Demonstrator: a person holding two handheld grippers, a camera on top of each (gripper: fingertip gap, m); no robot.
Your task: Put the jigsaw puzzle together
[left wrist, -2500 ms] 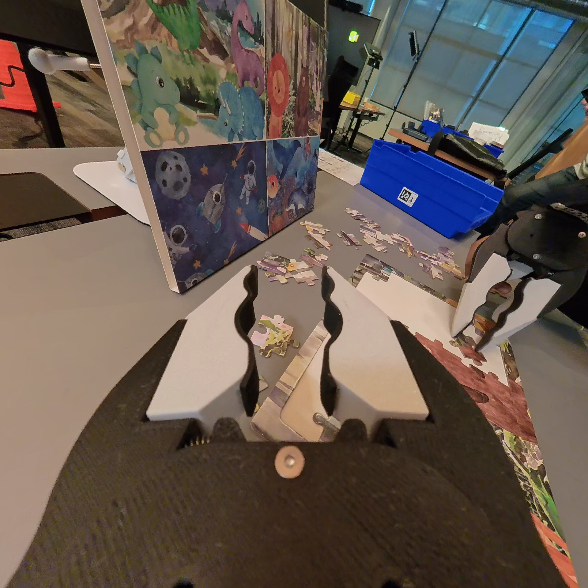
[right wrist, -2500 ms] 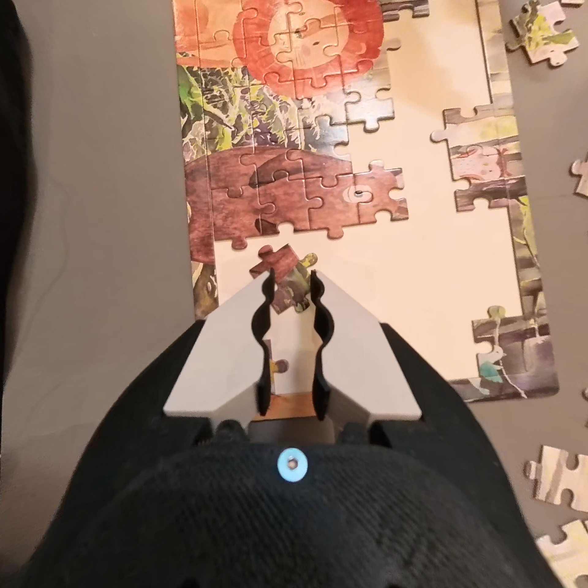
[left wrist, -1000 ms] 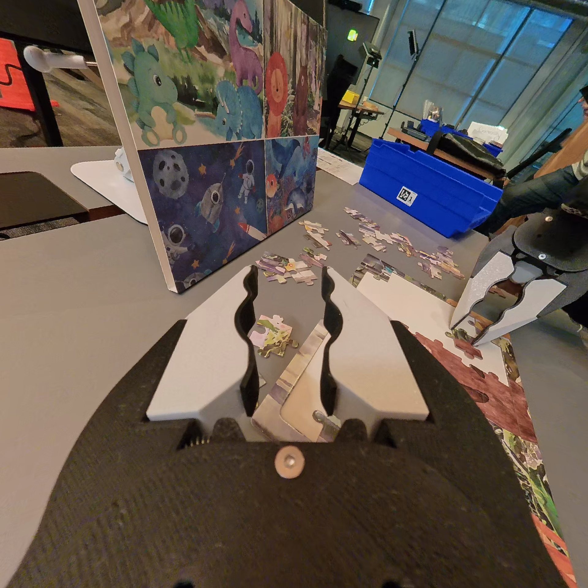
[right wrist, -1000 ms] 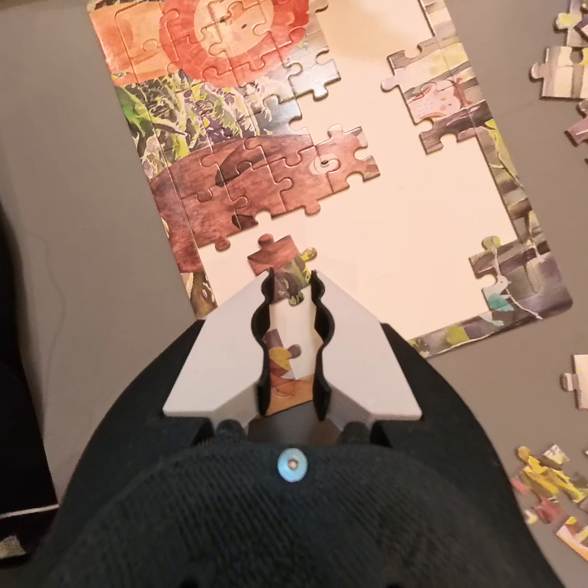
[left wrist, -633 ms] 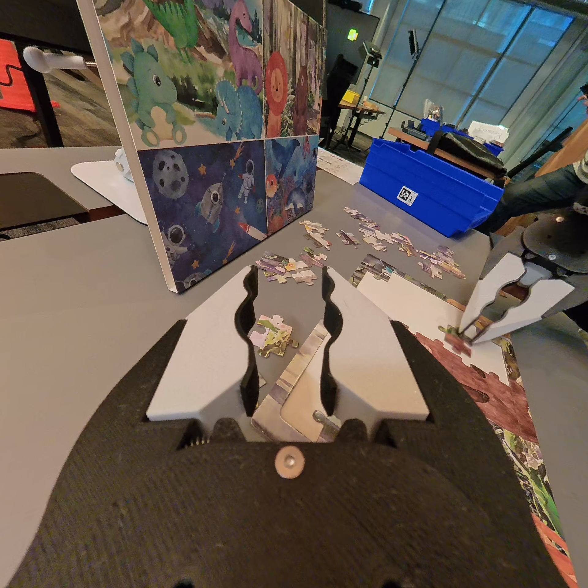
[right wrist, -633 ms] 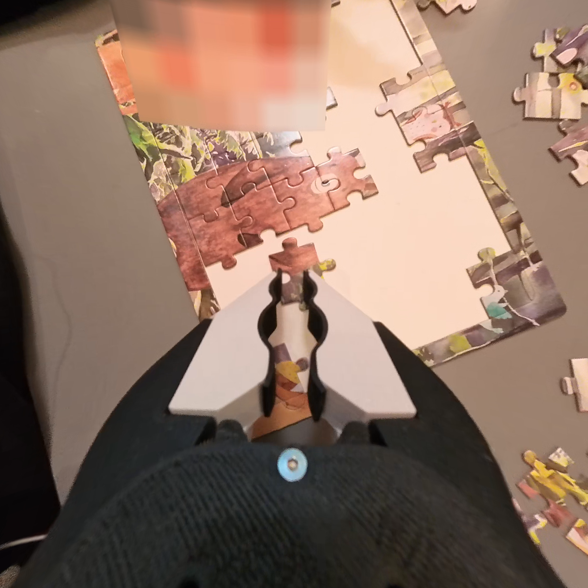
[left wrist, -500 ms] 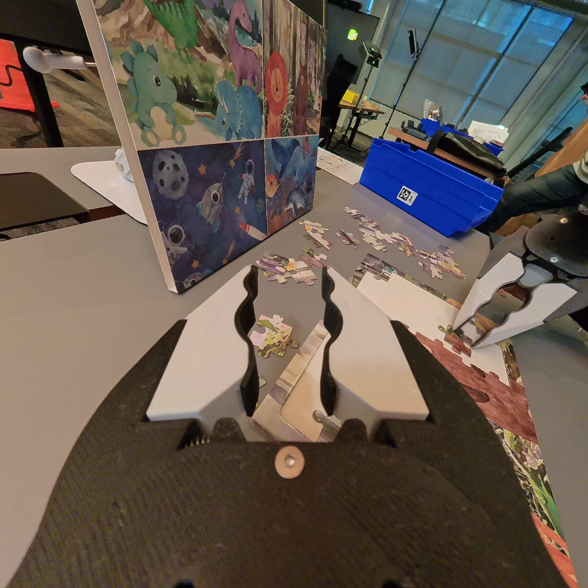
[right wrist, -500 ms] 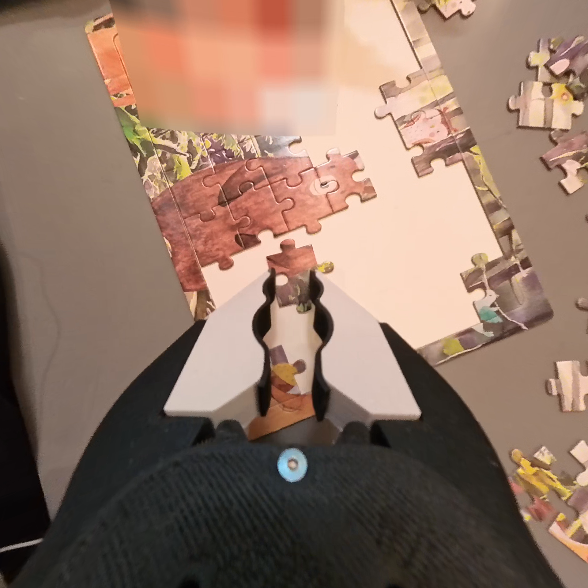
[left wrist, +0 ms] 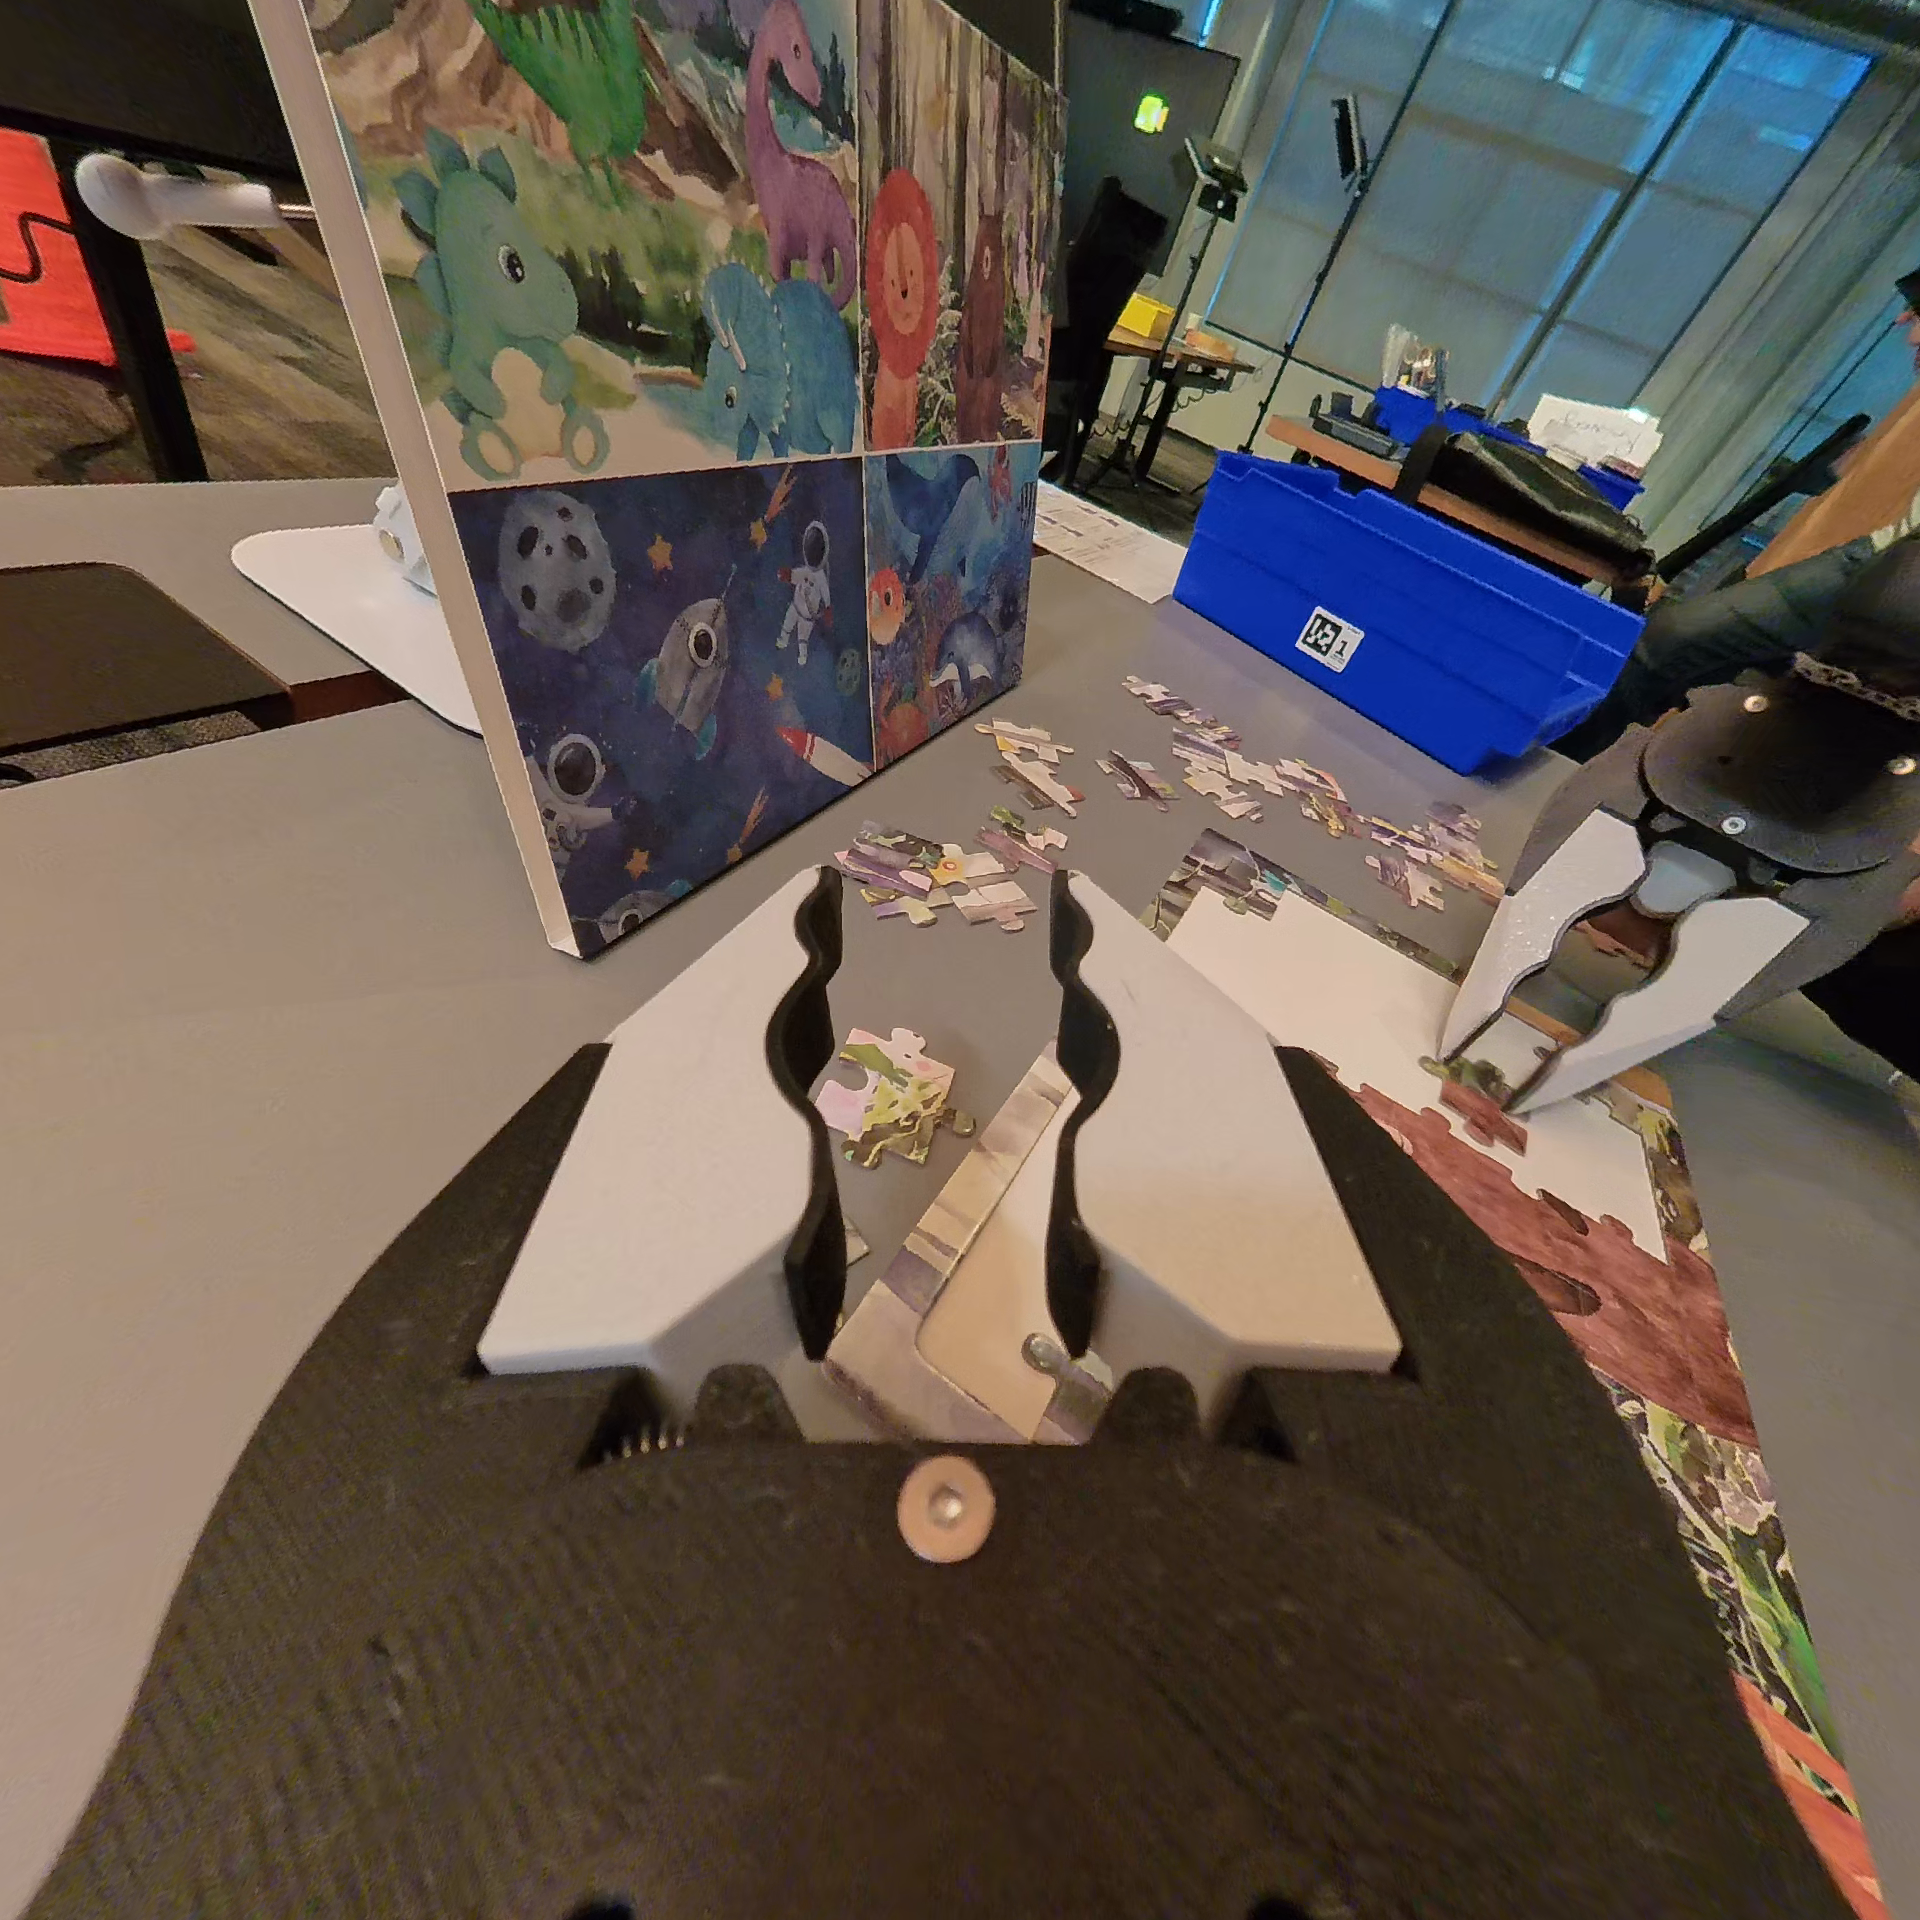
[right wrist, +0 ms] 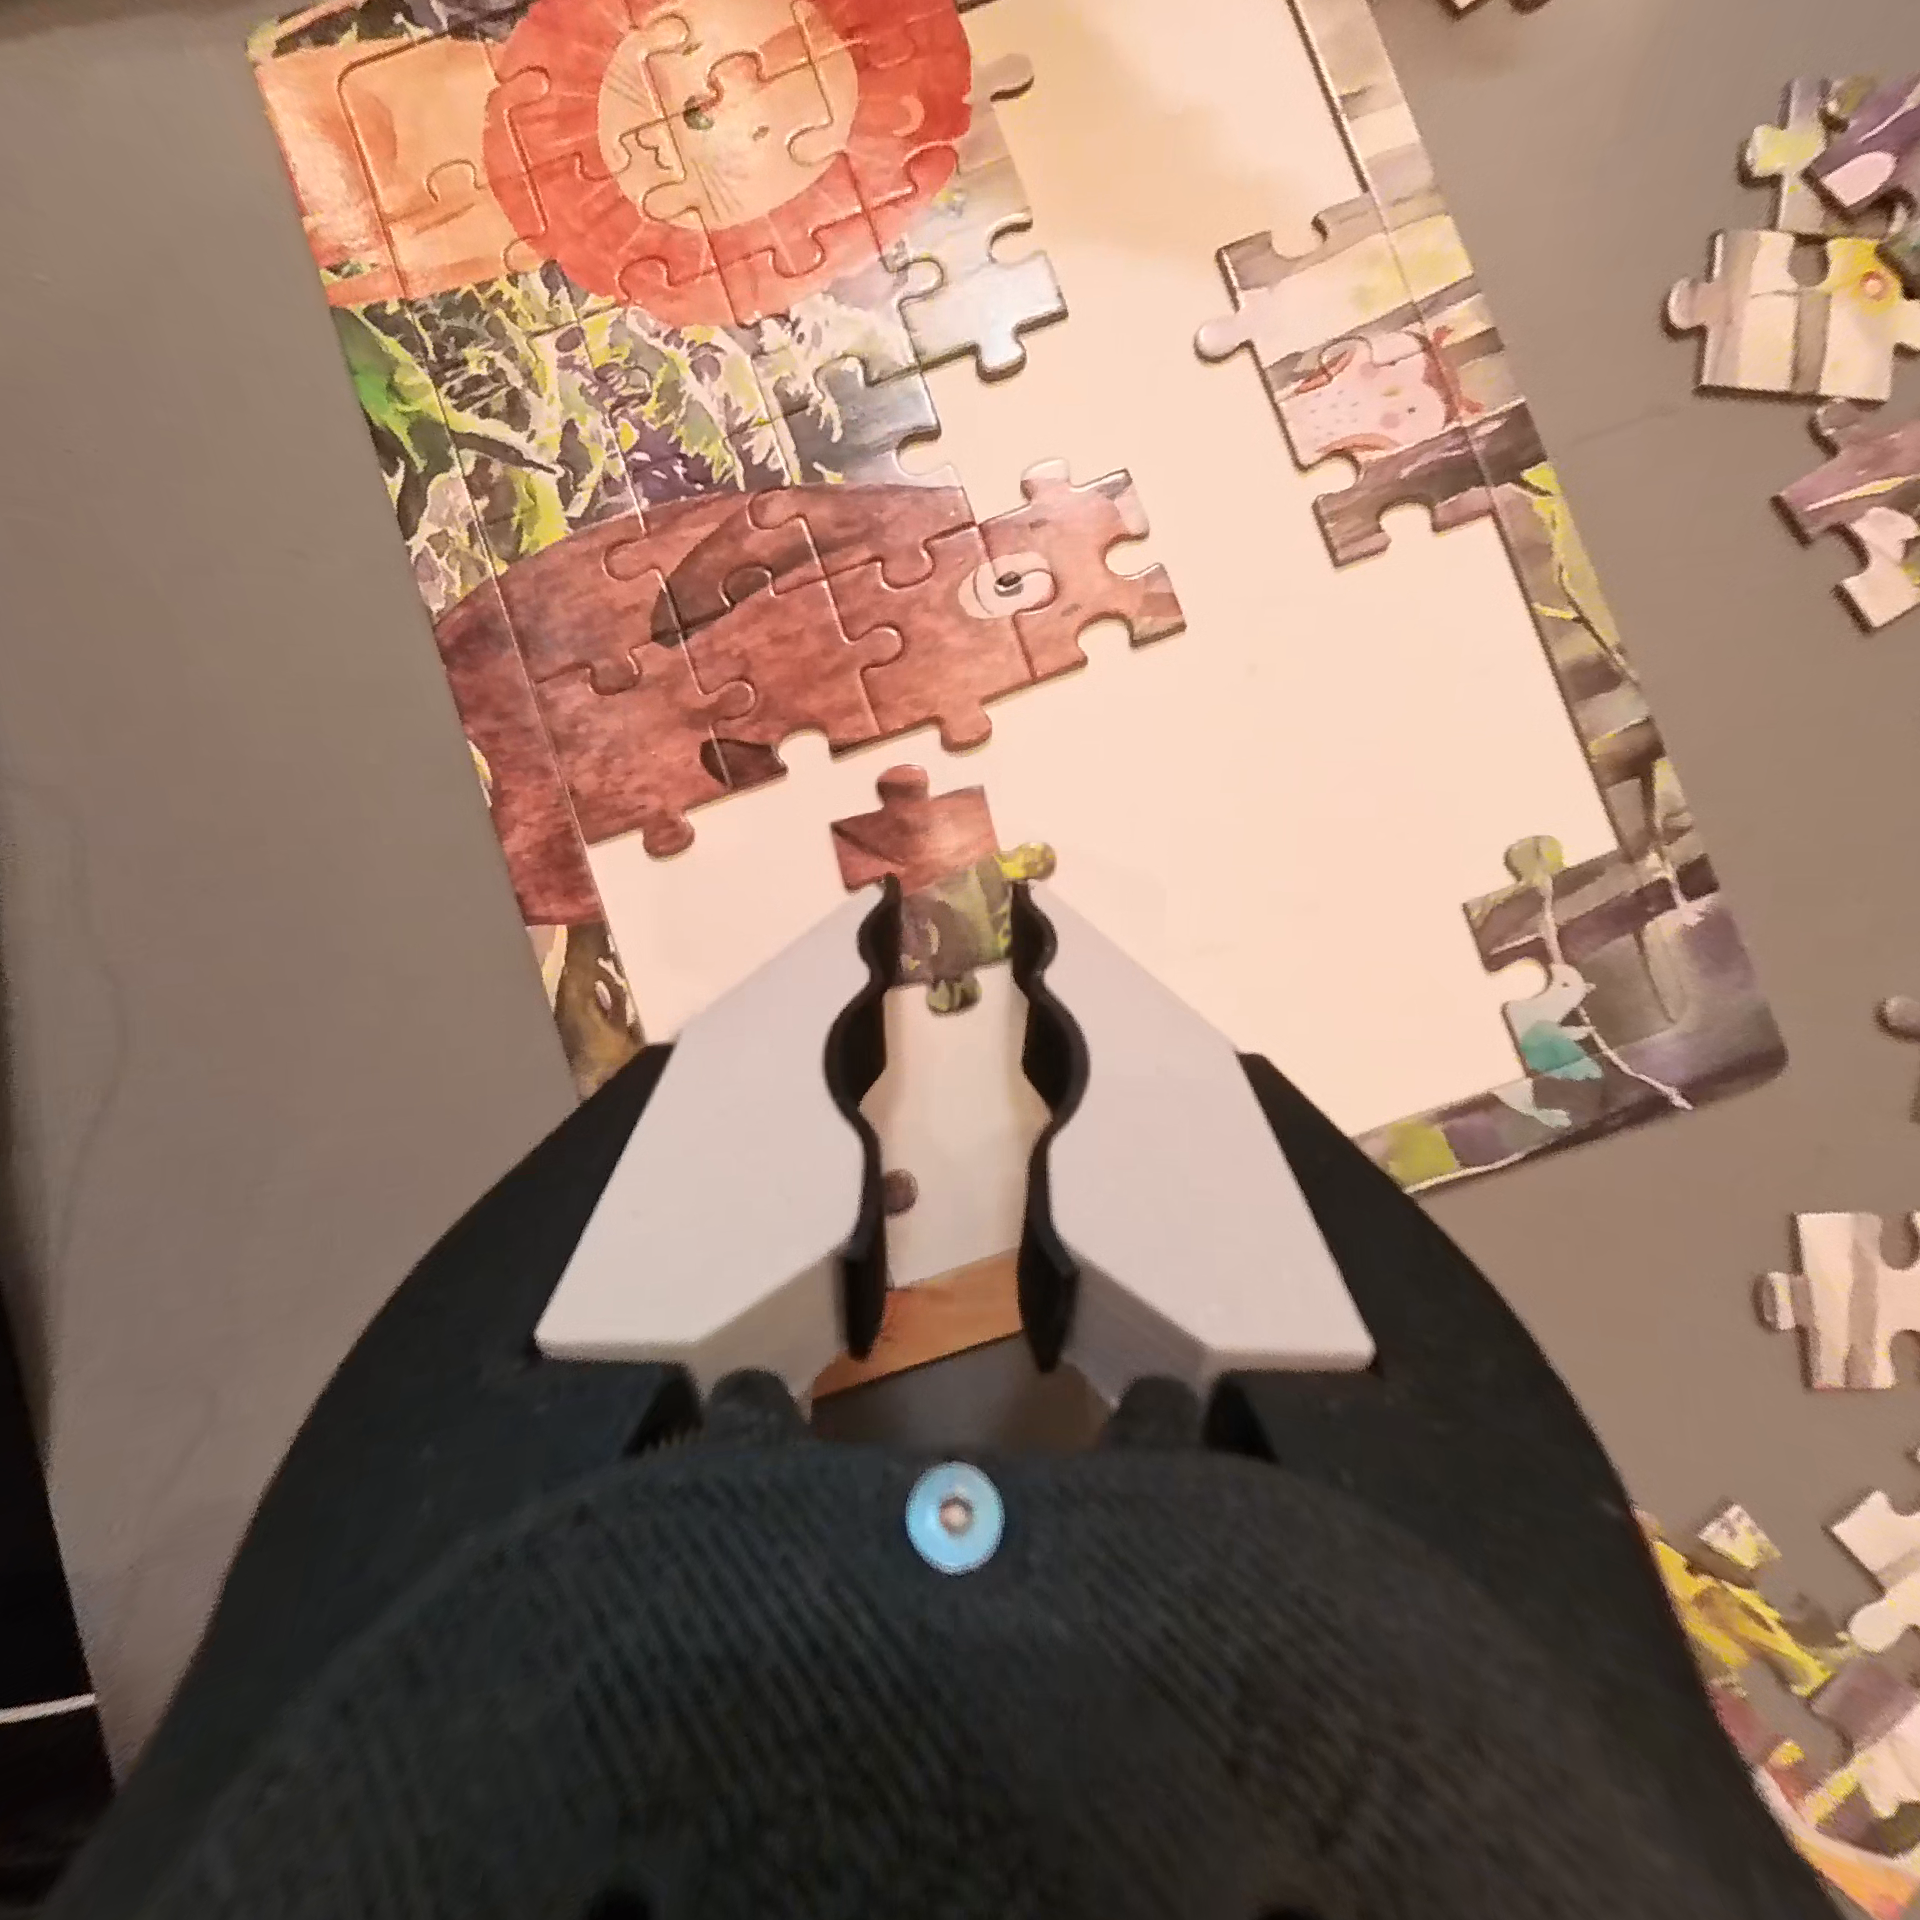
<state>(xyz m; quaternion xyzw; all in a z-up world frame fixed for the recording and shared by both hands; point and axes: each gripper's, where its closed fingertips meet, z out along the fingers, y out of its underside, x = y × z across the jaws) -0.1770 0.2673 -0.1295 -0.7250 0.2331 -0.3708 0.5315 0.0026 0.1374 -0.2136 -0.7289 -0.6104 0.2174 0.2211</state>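
Jigsaw puzzle (right wrist: 727, 436) is roughly half assembled, its middle bare; right gripper (right wrist: 951, 894) straddles a loose brown piece (right wrist: 920, 831) unclenched, left gripper (left wrist: 940, 894) gapes empty.

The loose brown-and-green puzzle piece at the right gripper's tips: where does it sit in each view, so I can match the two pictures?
Left wrist view: the brown-and-green piece lies far right on the white board, under the right gripper.
Right wrist view: the piece lies centre frame, just ahead of the right gripper, its tab not yet in the notch above.
Shared landmark: the brown bear section beside the piece.
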